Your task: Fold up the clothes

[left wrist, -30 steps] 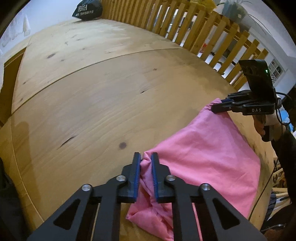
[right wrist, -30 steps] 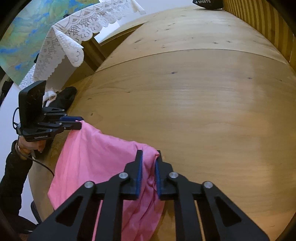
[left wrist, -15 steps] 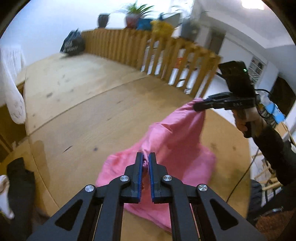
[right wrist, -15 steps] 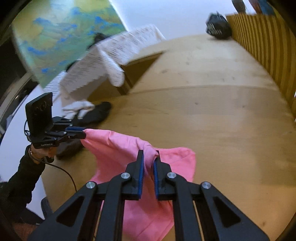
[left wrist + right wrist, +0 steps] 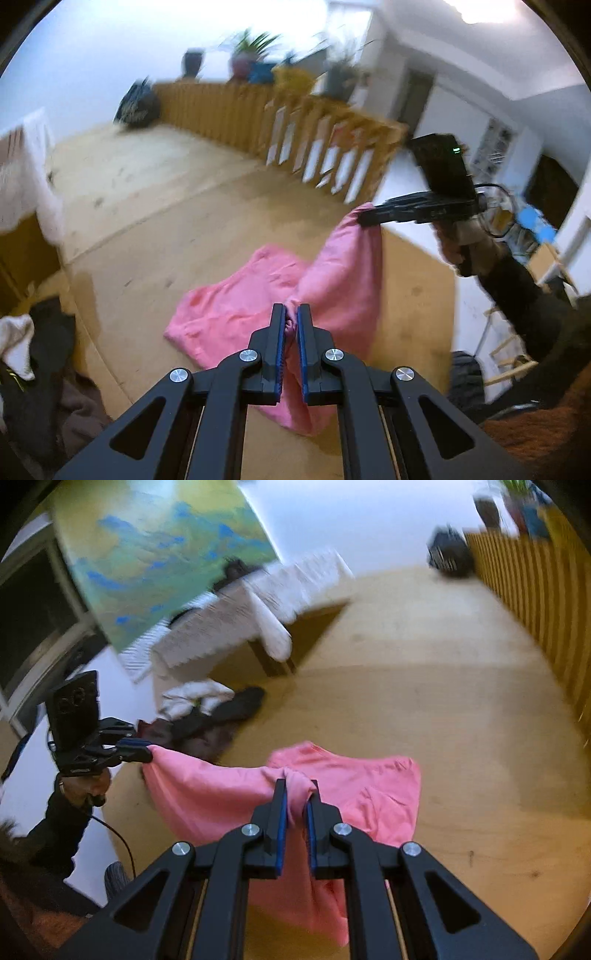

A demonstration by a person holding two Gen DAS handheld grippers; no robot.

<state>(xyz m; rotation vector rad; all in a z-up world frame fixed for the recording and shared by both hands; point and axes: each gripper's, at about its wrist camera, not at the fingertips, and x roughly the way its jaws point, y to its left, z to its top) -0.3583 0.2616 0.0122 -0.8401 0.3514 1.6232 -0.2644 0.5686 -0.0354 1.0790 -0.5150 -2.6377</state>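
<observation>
A pink garment [image 5: 236, 306] hangs lifted above the wooden table [image 5: 155, 206], its far part still lying on the wood. My left gripper [image 5: 291, 315] is shut on one bunched corner of it. My right gripper [image 5: 295, 794] is shut on another corner of the pink garment [image 5: 369, 786]. The cloth stretches as a taut edge between the two. In the left wrist view the right gripper [image 5: 364, 219] shows at the right, pinching the cloth high up. In the right wrist view the left gripper [image 5: 147, 753] shows at the left, doing the same.
A pile of dark and white clothes [image 5: 207, 712] lies at the table's left edge, also in the left wrist view [image 5: 33, 350]. A wooden railing [image 5: 317, 136] borders the far side, with a black bag [image 5: 136, 105] at its end. A lace-covered cabinet [image 5: 236, 624] stands beyond.
Both grippers have risen and pulled back from the table, lifting the pink garment's near edge off the wood. More of the room has come into view. Both stay shut on the cloth.
</observation>
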